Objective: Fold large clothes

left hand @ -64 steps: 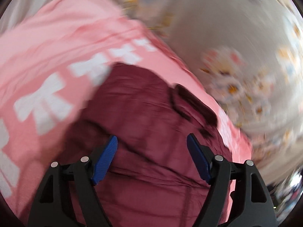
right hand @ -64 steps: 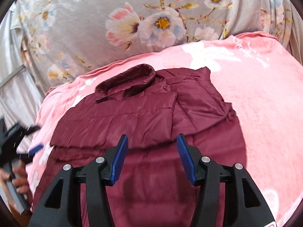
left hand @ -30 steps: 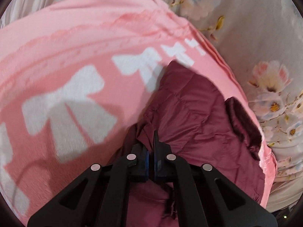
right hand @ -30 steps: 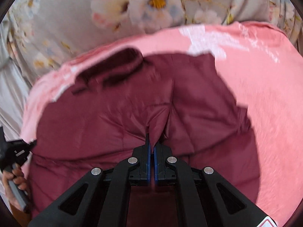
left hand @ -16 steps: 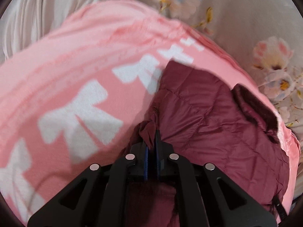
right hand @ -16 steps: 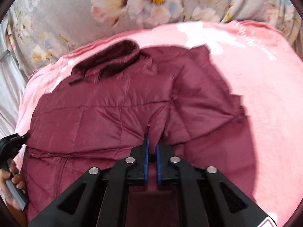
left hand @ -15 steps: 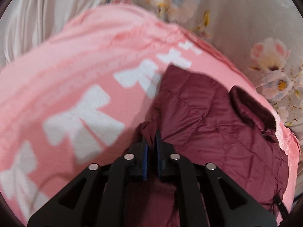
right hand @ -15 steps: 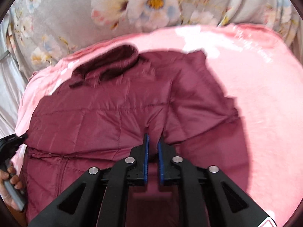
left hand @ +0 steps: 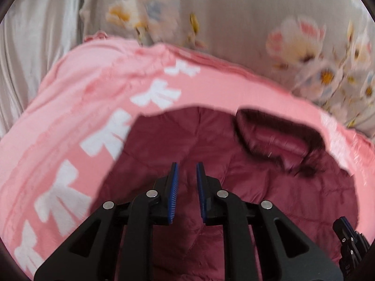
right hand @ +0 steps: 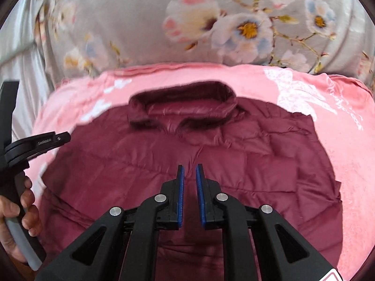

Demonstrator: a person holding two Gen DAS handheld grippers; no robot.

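A maroon quilted jacket (right hand: 211,164) lies flat on a pink blanket (right hand: 328,98), collar (right hand: 182,100) at the far side. It also shows in the left wrist view (left hand: 269,187), with its collar (left hand: 276,135) to the right. My left gripper (left hand: 186,166) hovers over the jacket's left part, jaws slightly apart and holding nothing. My right gripper (right hand: 188,167) hovers over the jacket's middle, jaws slightly apart and holding nothing. The left gripper also shows at the left edge of the right wrist view (right hand: 56,138).
The pink blanket (left hand: 70,117) has white bow prints (left hand: 112,131). A grey floral sheet (right hand: 211,23) rises behind it. A pale curtain (left hand: 35,46) hangs at the far left. The right gripper's tip (left hand: 346,231) shows at the lower right of the left wrist view.
Both grippers were shut on folds of the jacket; both have let go, opened a little and lifted. The jacket now lies flatter, with the sleeve parts folded in.
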